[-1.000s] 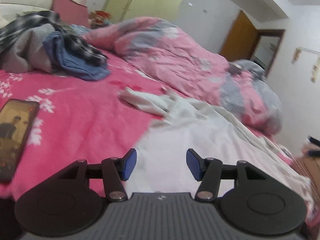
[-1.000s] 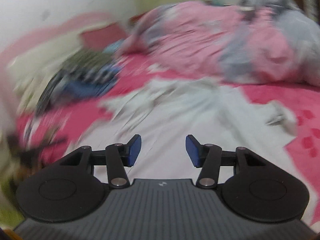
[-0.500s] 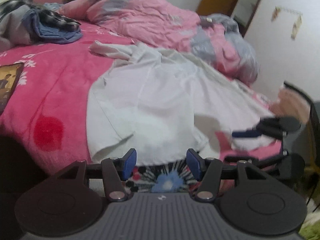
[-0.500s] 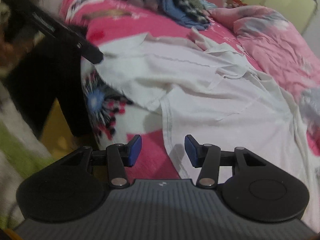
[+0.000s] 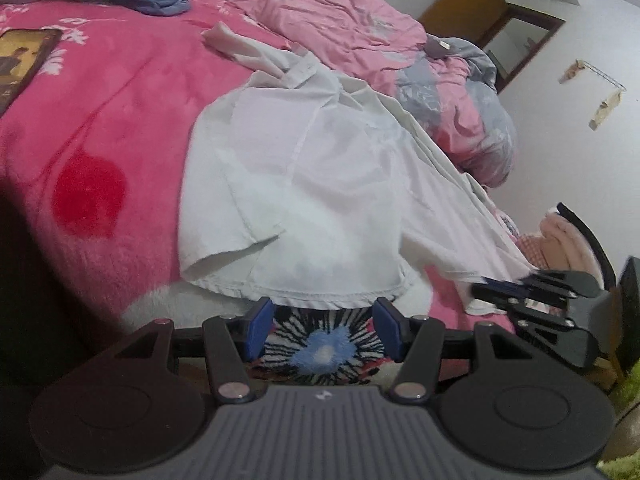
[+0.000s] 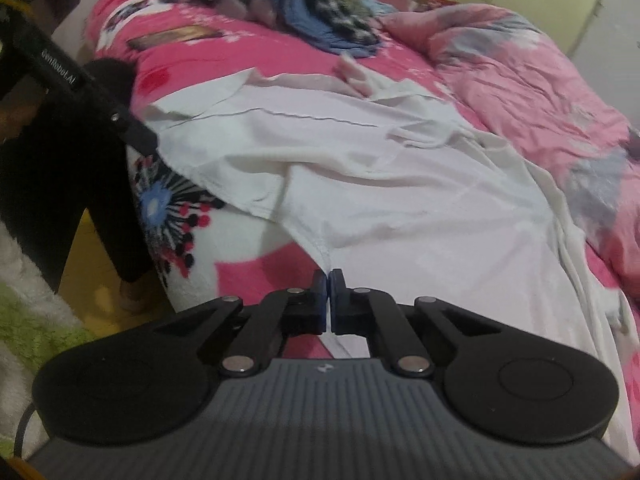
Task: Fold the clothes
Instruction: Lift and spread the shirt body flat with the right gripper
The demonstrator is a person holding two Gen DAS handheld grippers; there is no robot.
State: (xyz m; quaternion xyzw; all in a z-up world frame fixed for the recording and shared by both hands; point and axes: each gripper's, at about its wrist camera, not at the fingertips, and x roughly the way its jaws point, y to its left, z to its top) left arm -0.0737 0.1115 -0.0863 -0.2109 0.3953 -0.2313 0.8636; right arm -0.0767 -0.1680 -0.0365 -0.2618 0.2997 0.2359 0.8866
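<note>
The right gripper (image 6: 329, 280) has just pinched shut on the white shirt's (image 5: 320, 184) hem, so the wide-open left gripper (image 5: 322, 330) should pinch its hem too, then lift evenly.

Only one legible marking: "GenRobot.AI" in pale letters along the black side of the left gripper (image 6: 134, 136), reaching in from the upper left of the right wrist view, just left of the white shirt (image 6: 400, 184). Small pale logo on the ribbed grey body of the right gripper (image 6: 329, 280), below its closed tips, too tiny to read.
</note>
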